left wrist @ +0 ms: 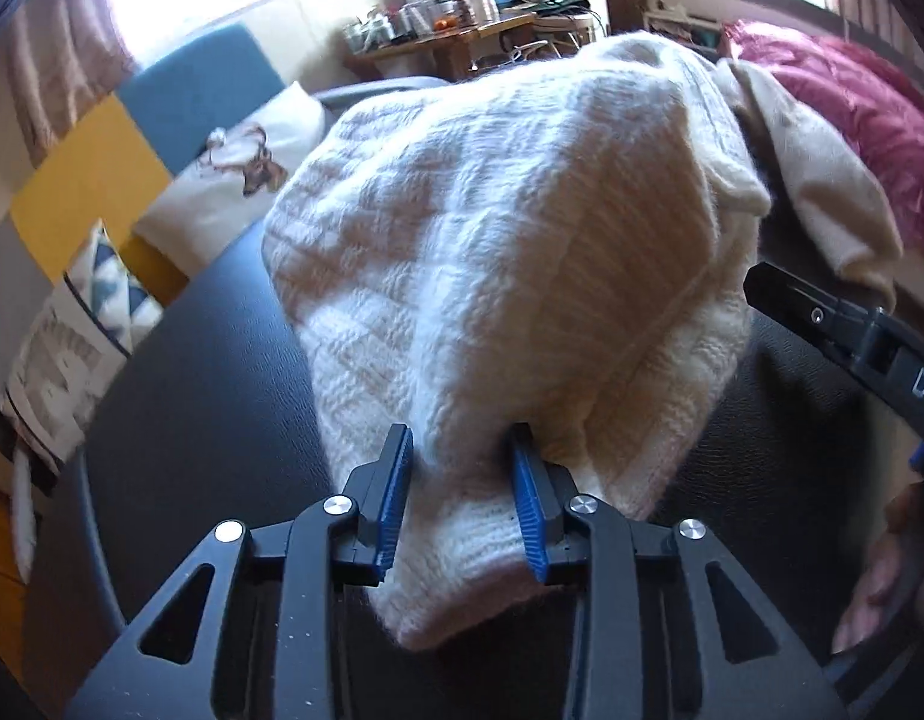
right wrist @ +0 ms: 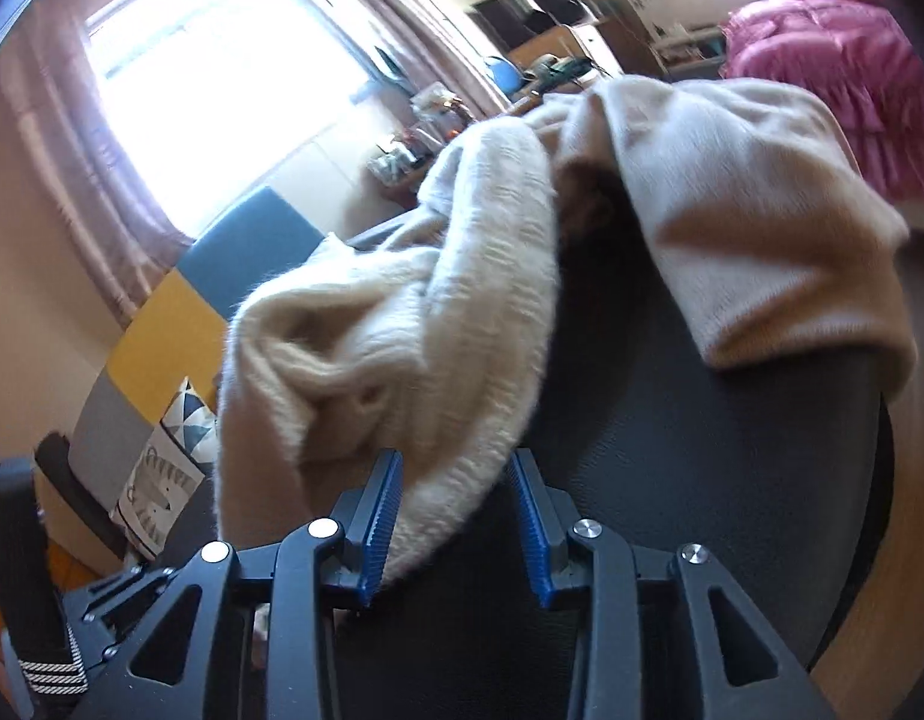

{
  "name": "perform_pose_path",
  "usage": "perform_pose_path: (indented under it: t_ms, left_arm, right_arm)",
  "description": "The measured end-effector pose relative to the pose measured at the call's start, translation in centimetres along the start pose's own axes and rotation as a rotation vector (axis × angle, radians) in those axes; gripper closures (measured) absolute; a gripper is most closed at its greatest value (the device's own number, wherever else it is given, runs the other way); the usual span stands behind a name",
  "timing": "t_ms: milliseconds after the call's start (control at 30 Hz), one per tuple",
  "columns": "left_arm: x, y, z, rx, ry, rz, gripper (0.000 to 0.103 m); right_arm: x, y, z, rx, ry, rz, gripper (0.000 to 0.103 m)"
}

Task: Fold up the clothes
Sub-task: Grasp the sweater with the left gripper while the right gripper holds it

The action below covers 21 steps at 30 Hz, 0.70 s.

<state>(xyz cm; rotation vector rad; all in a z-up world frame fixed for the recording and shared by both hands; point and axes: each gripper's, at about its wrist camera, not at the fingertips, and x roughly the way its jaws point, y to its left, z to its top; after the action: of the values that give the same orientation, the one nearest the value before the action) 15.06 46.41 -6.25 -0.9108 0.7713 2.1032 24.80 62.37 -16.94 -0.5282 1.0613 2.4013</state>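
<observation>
Cream knit sweater (left wrist: pixel 510 252) draped across dark counter (left wrist: pixel 222 348), left hand-held gripper (left wrist: pixel 462 450) pinching its hem, right hand-held gripper (right wrist: pixel 456 468) gripping another edge, beige garment (right wrist: pixel 762 228) behind, pink quilt (right wrist: pixel 840 78) blurred.

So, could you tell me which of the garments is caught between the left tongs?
The cream cable-knit sweater: its ribbed hem sits between the left tongs. The smooth beige garment lies behind it, and the pink one farther back.
</observation>
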Motion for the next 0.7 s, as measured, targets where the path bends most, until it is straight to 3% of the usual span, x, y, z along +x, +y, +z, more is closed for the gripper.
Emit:
perform_pose_path:
  t_ms: [67,233,333,433,467,533,567,633,700]
  left_arm:
    - [-0.1,0.4,0.0,-0.024,0.002,-0.004,0.064]
    - [1.2,0.4,0.7,-0.027,0.001,0.138,0.018]
    - [1.8,1.9,-0.1,-0.017,-0.023,0.163,0.007]
    - [2.8,3.2,-0.1,-0.101,-0.032,0.121,0.006]
    - [2.9,3.7,-0.3,-0.126,-0.024,0.092,0.007]
    - [3.3,4.4,-0.2,-0.165,-0.006,0.002,0.029]
    - [3.1,4.4,-0.3,-0.156,-0.008,-0.019,0.036]
    - [2.3,3.1,-0.3,-0.067,-0.020,-0.007,0.065]
    - [1.8,1.5,-0.3,0.038,-0.027,0.056,0.073]
  right_arm:
    - [-0.4,0.6,-0.2,-0.033,-0.021,0.012,0.066]
    - [-0.5,2.5,-0.7,-0.113,-0.014,0.051,0.065]
    - [-0.6,2.5,-0.7,-0.111,-0.014,0.065,0.065]
    - [-1.7,3.0,-0.2,-0.094,-0.053,0.124,0.065]
    - [-2.3,3.1,0.3,-0.089,-0.077,0.154,0.063]
    - [-3.1,3.8,1.5,-0.100,-0.107,0.189,0.058]
    - [-3.1,4.3,2.2,-0.110,-0.115,0.199,0.056]
    - [-1.8,5.2,4.0,-0.118,-0.078,0.217,0.056]
    - [0.9,5.8,5.3,-0.102,0.059,0.238,0.056]
